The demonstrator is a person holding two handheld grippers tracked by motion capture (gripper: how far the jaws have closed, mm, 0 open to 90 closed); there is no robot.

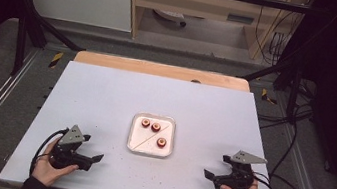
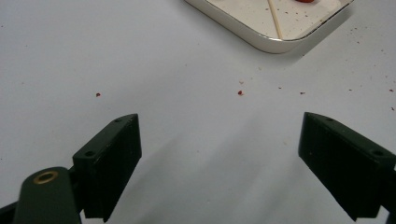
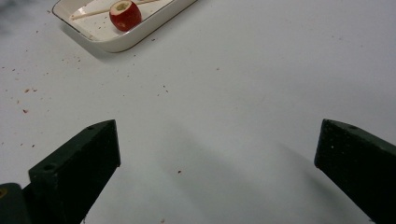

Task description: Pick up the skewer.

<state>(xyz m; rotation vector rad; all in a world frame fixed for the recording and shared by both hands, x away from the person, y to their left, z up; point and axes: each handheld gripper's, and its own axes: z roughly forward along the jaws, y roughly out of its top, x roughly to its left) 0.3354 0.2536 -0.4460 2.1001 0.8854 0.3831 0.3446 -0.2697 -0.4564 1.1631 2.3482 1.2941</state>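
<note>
A white square tray (image 1: 135,142) lies in the middle of the white table. It holds three red cored fruits (image 1: 156,127) and a thin wooden skewer (image 1: 150,135) lying diagonally. My left gripper (image 1: 95,160) rests near the table's front left, held in a hand, jaws open and empty. At the front right sits my right gripper (image 1: 210,175), also open with nothing between its jaws. In the left gripper view the tray corner (image 2: 271,43) and skewer (image 2: 276,23) lie ahead. One red fruit (image 3: 125,15) in the tray (image 3: 121,43) appears in the right gripper view.
Small red crumbs (image 2: 240,93) dot the table near the tray. A wooden board edge (image 1: 160,69) runs along the table's far side. Black frame bars and cables surround the table.
</note>
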